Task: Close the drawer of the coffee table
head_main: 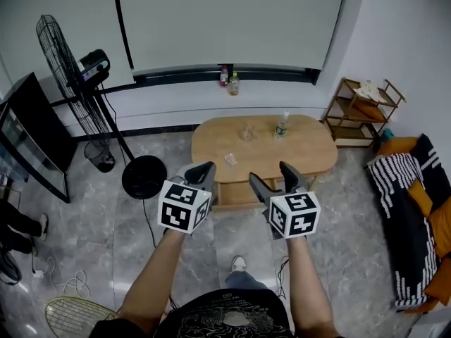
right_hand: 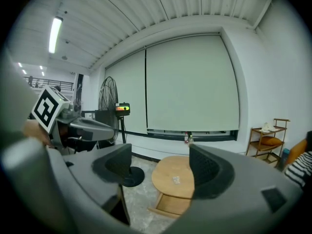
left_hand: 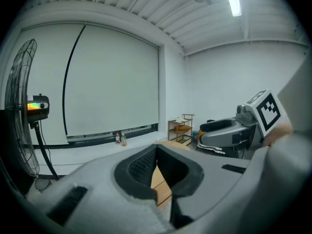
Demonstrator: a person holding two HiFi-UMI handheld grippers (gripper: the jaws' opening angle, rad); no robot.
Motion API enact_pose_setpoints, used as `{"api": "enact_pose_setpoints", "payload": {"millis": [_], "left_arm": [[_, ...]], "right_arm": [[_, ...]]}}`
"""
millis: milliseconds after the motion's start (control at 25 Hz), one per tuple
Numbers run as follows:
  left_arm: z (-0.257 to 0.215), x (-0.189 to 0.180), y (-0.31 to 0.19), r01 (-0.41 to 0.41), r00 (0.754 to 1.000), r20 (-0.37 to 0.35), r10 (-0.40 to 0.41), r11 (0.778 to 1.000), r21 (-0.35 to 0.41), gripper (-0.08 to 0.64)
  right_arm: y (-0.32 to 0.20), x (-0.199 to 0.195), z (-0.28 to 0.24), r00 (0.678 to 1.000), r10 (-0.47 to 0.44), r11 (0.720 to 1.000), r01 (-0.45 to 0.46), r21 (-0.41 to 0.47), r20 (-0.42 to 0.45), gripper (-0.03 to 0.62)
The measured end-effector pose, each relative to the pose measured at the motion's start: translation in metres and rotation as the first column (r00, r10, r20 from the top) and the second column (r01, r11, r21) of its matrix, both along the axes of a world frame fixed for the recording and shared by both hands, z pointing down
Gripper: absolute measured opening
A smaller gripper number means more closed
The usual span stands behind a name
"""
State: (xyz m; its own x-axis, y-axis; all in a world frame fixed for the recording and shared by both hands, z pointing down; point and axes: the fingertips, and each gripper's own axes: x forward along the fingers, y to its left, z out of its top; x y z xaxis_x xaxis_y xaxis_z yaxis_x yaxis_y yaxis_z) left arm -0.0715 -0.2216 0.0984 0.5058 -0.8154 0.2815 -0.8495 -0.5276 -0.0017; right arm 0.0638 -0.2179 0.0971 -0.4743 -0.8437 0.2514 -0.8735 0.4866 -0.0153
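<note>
An oval wooden coffee table (head_main: 264, 146) stands on the grey floor ahead of me. Its drawer (head_main: 236, 194) is pulled out toward me at the front; in the right gripper view the drawer (right_hand: 170, 206) shows open and empty under the table top (right_hand: 173, 177). Both grippers hover side by side short of the drawer, touching nothing. My left gripper (head_main: 199, 171) is shut and empty, its tips meeting in the left gripper view (left_hand: 157, 147). My right gripper (head_main: 271, 178) is open, and the table shows in the wide gap between its jaws (right_hand: 160, 162).
A bottle (head_main: 282, 125), a glass (head_main: 246, 132) and a small white scrap (head_main: 230, 159) sit on the table top. A standing fan (head_main: 67, 76) with a round base (head_main: 144, 177) is at the left, a wooden shelf (head_main: 359, 108) and a striped sofa (head_main: 409, 217) at the right.
</note>
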Motion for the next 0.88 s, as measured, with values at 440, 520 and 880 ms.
{"api": "enact_pose_setpoints", "payload": {"millis": [440, 520, 880], "left_arm": [[0.032, 0.000, -0.031, 0.009, 1.000, 0.008, -0.009, 0.999, -0.037, 0.005], [0.042, 0.002, -0.034, 0.006, 1.000, 0.006, -0.006, 0.999, -0.036, 0.005], [0.121, 0.009, -0.046, 0.010, 1.000, -0.027, -0.012, 0.998, -0.060, 0.005]], "right_arm": [[-0.034, 0.004, 0.032, 1.000, -0.009, 0.999, 0.009, -0.039, -0.001, 0.364], [-0.037, 0.004, 0.040, 1.000, -0.007, 0.999, 0.007, -0.040, -0.003, 0.364], [-0.043, 0.015, 0.122, 1.000, -0.013, 0.997, 0.012, -0.079, -0.014, 0.362]]}}
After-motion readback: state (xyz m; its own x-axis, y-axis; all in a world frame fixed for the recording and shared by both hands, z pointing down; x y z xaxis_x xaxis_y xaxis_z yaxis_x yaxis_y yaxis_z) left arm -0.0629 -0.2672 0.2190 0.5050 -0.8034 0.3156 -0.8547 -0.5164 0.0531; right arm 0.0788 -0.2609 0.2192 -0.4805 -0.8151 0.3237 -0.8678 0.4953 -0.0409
